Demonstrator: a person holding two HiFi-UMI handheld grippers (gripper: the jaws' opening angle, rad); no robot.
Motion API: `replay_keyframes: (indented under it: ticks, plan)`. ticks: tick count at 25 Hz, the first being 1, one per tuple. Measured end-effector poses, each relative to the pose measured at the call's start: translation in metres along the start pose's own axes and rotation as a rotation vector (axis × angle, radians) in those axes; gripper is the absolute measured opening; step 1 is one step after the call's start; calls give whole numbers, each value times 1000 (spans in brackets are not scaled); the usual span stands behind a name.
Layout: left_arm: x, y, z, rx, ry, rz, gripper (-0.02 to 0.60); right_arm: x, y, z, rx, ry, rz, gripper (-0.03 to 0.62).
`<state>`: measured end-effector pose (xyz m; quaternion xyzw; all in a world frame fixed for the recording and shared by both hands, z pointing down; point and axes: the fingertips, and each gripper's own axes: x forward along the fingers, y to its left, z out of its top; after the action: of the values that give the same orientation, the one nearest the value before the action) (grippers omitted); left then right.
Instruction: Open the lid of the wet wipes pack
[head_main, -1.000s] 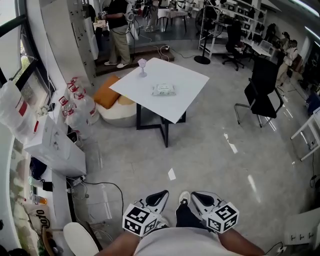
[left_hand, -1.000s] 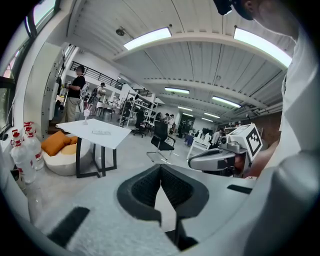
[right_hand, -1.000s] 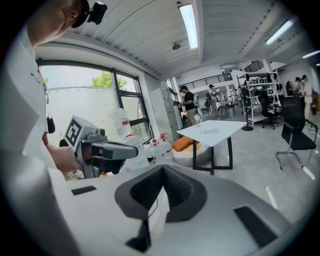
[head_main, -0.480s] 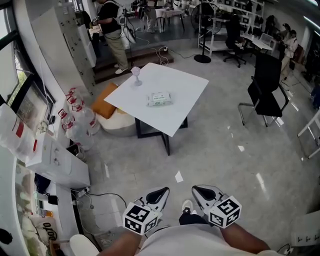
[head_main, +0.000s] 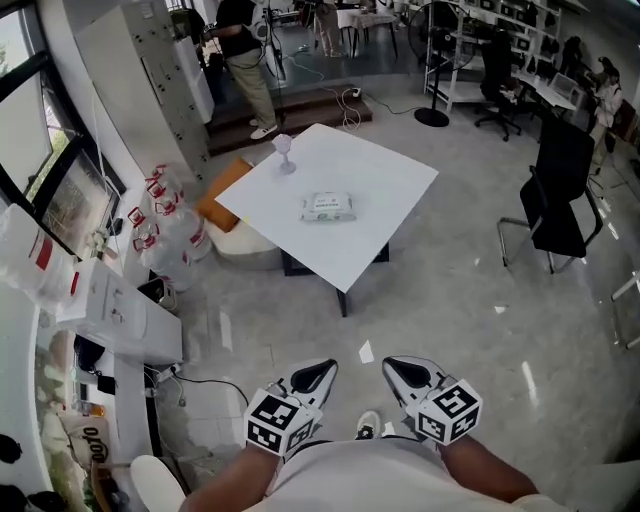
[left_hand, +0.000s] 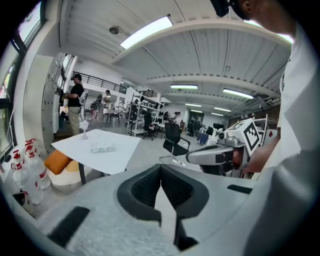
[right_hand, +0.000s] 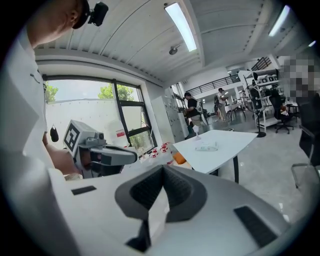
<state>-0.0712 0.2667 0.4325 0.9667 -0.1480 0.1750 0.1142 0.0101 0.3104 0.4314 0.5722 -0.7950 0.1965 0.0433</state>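
Both the left gripper (head_main: 314, 376) and right gripper (head_main: 400, 372) have jaws closed, empty.

Wet wipes pack (head_main: 328, 207) and glass (head_main: 285, 152) on white table (head_main: 390, 180)

On the white table (head_main: 388, 188) at twelve o'clock in the head view, the wet wipes pack (head_main: 328, 207) is too small to tell how its lid lies; in both gripper views it is only a pale speck. The little stemmed thing (head_main: 285, 152) at the pack's eleven o'clock cannot be identified. The table's dark frame (head_main: 300, 268) is mostly hidden beneath the top. A standing person (head_main: 245, 55) at eleven o'clock is cut off by the top edge, and the wearer's forearms (head_main: 478, 478) at six o'clock by the bottom edge.
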Motion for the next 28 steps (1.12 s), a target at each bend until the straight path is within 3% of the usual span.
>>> replay_keyframes:
  ticks: [13,22,28]
  plan:
    - [52,25,2,-28,56,74,2,26,-51,-3,55,26,60,7]
    - [74,52,1,-59,66,68,2,52,-71,0,42,49,62,6]
    - [98,81,21,-65,44,53,2,75,-91,10,22,75,42,7]
